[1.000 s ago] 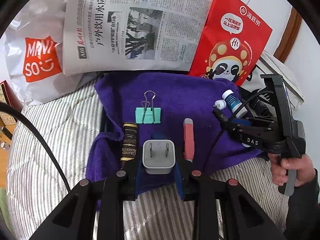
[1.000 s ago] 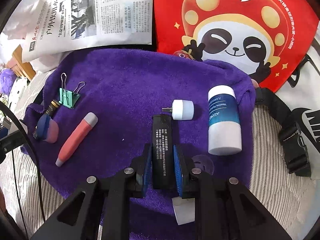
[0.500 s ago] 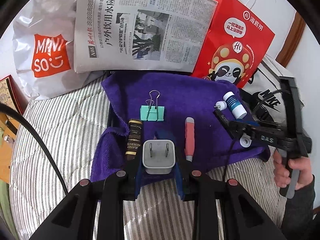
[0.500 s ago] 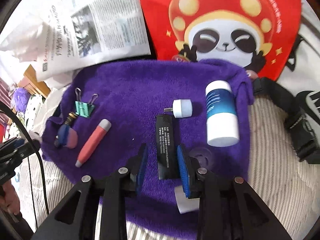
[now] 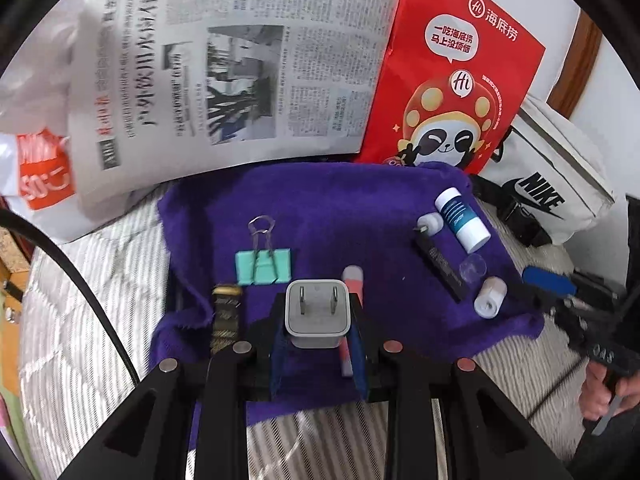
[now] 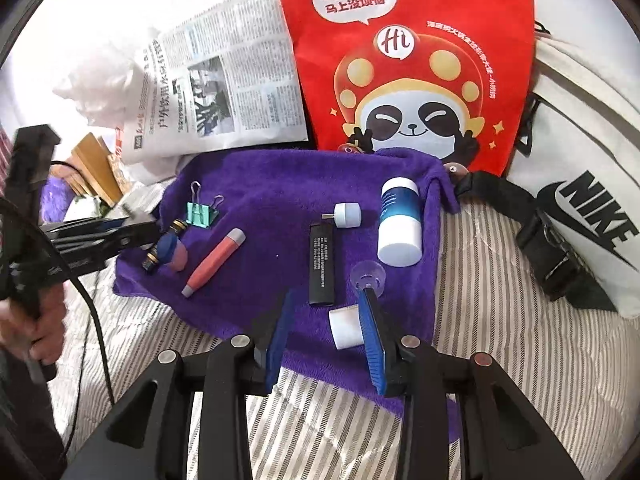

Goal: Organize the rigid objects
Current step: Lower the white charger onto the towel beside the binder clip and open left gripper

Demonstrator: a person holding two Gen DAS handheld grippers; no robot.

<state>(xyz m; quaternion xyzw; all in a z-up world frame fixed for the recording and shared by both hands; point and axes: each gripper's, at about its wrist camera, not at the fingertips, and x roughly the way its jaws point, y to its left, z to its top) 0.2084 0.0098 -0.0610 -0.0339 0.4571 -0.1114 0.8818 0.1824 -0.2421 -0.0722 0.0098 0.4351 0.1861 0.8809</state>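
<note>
Newspaper (image 5: 240, 72) leans beside red panda bag (image 5: 452, 80); white Nike bag (image 6: 580, 184) right.

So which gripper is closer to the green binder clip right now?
Left. The left gripper, shut on the white plug adapter, sits just near of the green binder clip. The right gripper, jaws opening, is across the purple towel.

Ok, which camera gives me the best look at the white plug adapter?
The left wrist view: the white plug adapter sits front and centre, prongs facing the camera, clamped in the left tongs. In the right wrist view the left tongs' blue pad mostly hides it.
</note>
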